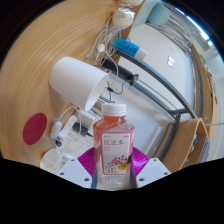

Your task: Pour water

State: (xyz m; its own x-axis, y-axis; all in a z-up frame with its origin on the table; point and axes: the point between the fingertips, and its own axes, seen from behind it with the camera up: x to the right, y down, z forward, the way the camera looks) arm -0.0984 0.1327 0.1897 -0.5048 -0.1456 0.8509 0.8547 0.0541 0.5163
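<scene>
Gripper [112, 170] seemingly clamped on bottle [113, 143], white cup [78, 78] just beyond, laptop [160, 45] behind.

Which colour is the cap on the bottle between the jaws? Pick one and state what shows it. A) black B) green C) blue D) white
D: the bottle, with pinkish drink and a label, stands upright between the gripper jaws, pads close at both sides, and its screw cap is plainly white.
</scene>
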